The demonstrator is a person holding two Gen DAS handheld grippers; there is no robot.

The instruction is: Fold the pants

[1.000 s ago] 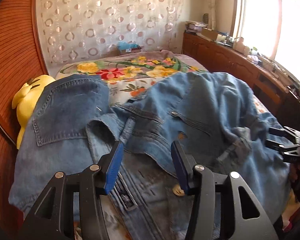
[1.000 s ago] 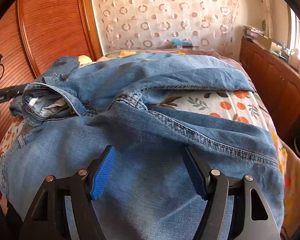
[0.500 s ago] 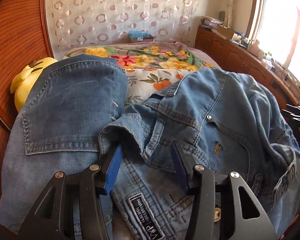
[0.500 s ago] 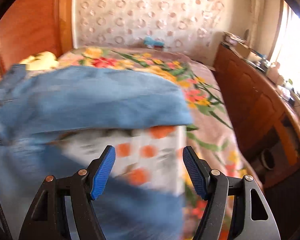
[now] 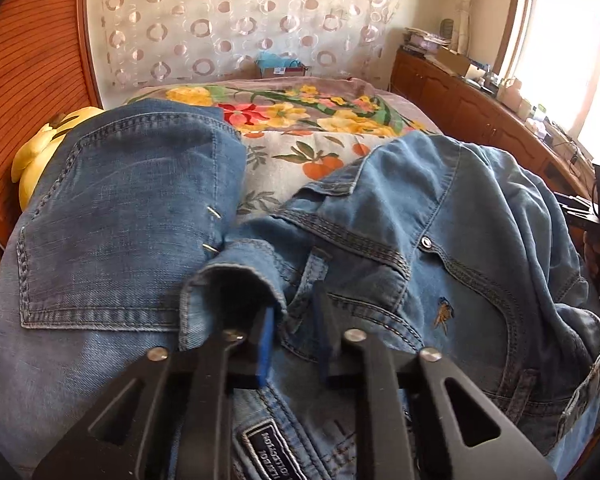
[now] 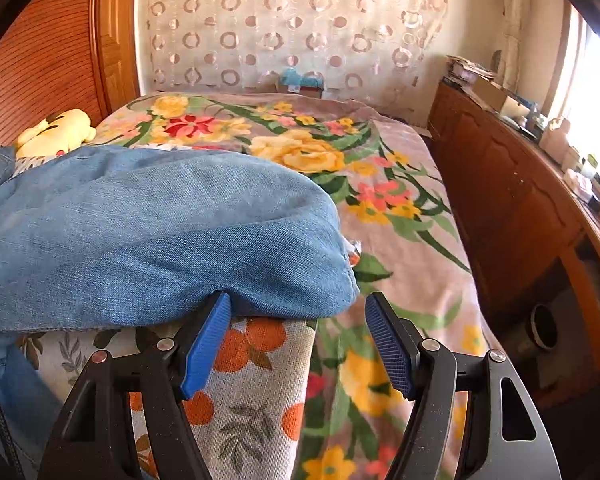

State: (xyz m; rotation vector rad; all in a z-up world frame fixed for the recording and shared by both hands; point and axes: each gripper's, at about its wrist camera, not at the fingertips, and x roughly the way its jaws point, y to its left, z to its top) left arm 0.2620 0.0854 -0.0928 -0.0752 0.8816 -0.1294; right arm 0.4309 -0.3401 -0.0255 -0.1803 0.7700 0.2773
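Waistband: my left gripper (image 5: 294, 332) has its fingers (image 5: 265, 344) pinching a bunched fold of the jeans (image 5: 440, 264) at the waist, just above the brand patch (image 5: 270, 454); they have just been closing, denim between them, so I judge this the anchor for the fold.
Leg end: my right gripper (image 6: 298, 338) stands with fingers (image 6: 204, 346) spread; they have just been closing, and the hem of one leg (image 6: 160, 236) lies over the left tip, not yet clamped, so I reckon the leg end is what I'm after.
Back pocket: seat panel (image 5: 116, 236) lies flat to the left, the waist rumpled to the right, so the pants want straightening.
Bed: floral cover (image 6: 380, 208) carries the jeans, spread across its near part.
Far left: yellow plush toy (image 6: 56, 132) beside the wooden headboard (image 5: 28, 80), clear of the work.
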